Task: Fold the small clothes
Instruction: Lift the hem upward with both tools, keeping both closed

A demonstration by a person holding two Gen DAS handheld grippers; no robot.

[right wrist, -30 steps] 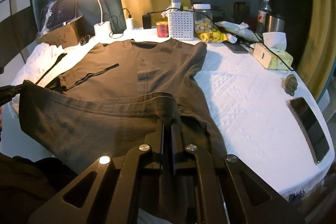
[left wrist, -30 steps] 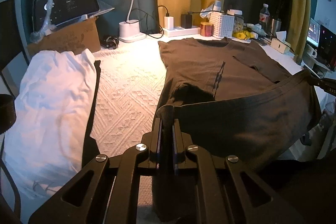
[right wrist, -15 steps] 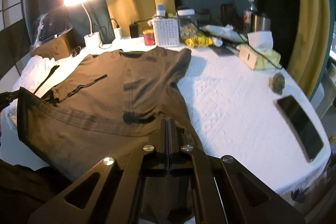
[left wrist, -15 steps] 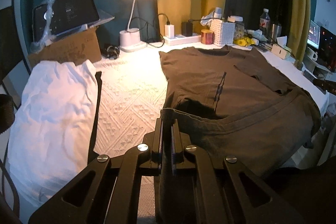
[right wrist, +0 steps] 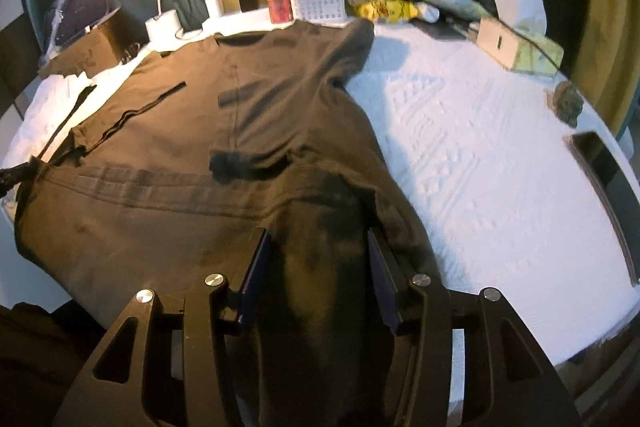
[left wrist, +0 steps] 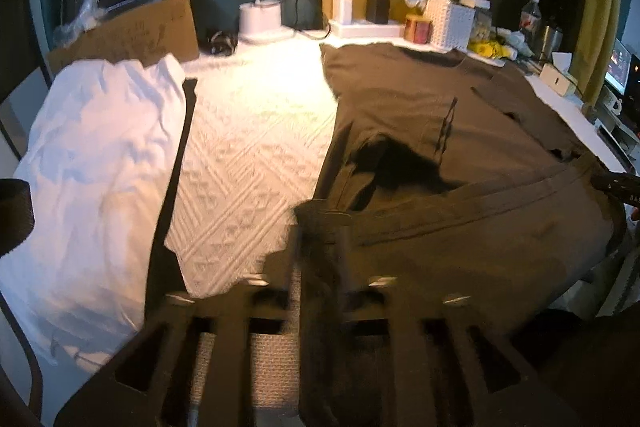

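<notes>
Brown shirt (right wrist: 248,115) hem lowered onto table, both fingers opening around it, phone (right wrist: 600,163) only in right view

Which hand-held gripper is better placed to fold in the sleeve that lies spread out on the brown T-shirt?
Probably right. The spread sleeve lies on the right hand-held gripper's side of the T-shirt, whose other side is already folded in. Its jaws are opening, with cloth between them.
</notes>
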